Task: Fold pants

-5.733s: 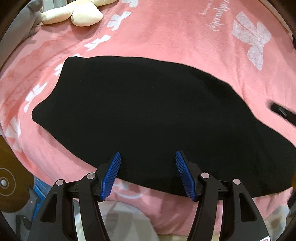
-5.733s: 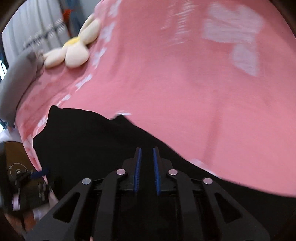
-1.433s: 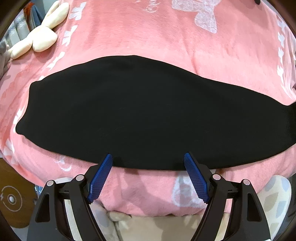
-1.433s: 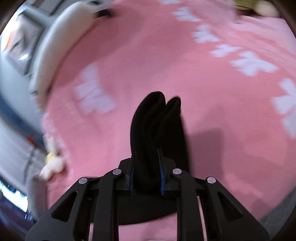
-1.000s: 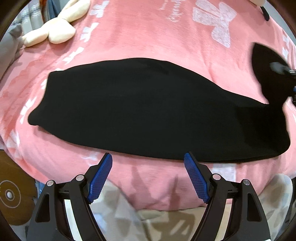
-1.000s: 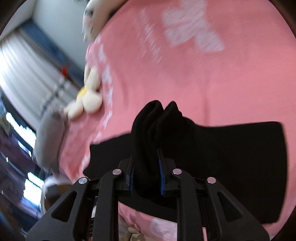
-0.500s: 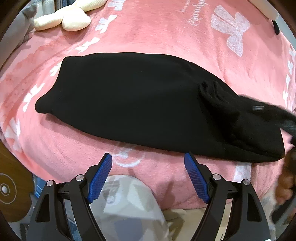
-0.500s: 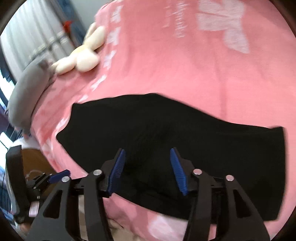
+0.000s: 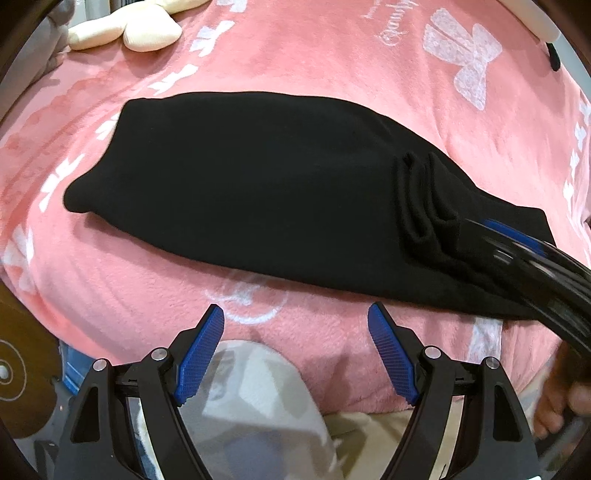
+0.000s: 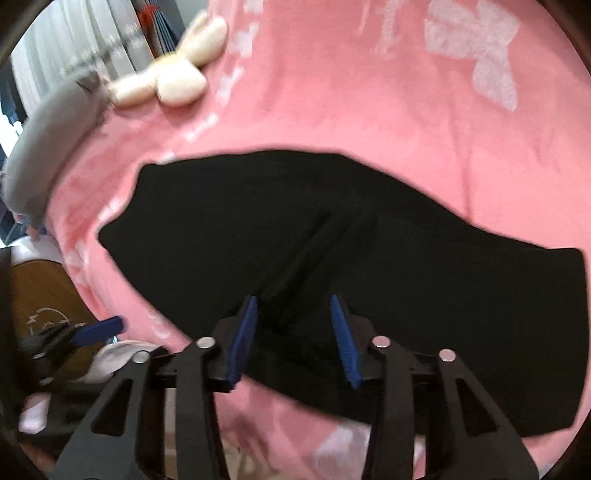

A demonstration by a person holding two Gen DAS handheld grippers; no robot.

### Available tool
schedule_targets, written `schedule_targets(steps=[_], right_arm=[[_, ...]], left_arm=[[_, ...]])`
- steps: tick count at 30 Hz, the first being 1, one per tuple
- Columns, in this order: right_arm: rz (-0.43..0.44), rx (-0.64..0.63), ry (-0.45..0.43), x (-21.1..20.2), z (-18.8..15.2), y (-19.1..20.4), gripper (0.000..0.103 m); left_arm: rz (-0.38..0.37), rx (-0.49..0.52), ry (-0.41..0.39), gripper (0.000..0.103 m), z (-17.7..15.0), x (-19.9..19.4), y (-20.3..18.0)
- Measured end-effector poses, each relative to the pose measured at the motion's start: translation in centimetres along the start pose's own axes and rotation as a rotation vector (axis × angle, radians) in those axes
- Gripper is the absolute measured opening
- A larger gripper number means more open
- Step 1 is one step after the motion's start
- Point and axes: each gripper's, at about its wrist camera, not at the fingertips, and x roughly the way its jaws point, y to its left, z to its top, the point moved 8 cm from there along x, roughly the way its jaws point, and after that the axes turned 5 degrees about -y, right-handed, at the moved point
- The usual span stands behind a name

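Observation:
The black pants lie folded lengthwise across the pink blanket. A bunched ridge of their cloth stands up near the right end. My right gripper hangs low over that ridge; its jaws are closing with the black cloth between them, and the blue pads stand apart from it. In the left wrist view it comes in blurred from the right. My left gripper is open over the blanket's front edge, short of the pants, with nothing in it.
A cream plush toy lies at the blanket's far left, beside a grey pillow. A brown wooden surface stands off the bed's left edge. A person's hand holds the right gripper. Light patterned cloth lies below the front edge.
The right gripper carried the gripped pant end leftward over the rest, let it go and opened, then sank closer with its jaws narrowing. The left gripper barely shifted.

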Motion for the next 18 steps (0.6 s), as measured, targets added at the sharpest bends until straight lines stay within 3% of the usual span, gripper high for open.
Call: schedule_targets(steps=[1,2,3,7,10,12,16,18], right_arm=[[-0.001,0.000,0.001,0.8,-0.1,-0.3,0.031],[0.012,0.000,-0.007,0.8,0.1,-0.1,0.013],[0.045,0.017,-0.004,0.5,0.5,0.1,0.007],[0.100,-0.024,-0.102,-3.1,3.3,3.0,0.007],[0.128,-0.046,-0.042,-1.3,2.4,3.9,0.011],[0.076,-0.073,0.034,1.6,0.3,3.2,0.012],[0.111,0.085,-0.061,-2.9,0.8,0.6,0.015],[0.035,0.145,-0.113,-6.0,0.8,-2.9,0.031]], left_arm=[[-0.001,-0.005,-0.001,0.077,-0.1,-0.2,0.3],[0.000,-0.011,0.000,0.077,-0.2,-0.3,0.5],[0.001,-0.016,0.000,0.077,-0.3,-0.3,0.8],[0.008,-0.046,0.003,0.078,-0.3,-0.2,2.1],[-0.007,-0.087,0.004,0.078,0.0,0.1,2.7],[-0.027,-0.109,0.011,0.078,0.1,0.3,2.8],[-0.061,-0.165,0.003,0.078,0.6,-0.2,4.4],[-0.057,-0.187,-0.020,0.081,0.7,-0.7,5.7]])
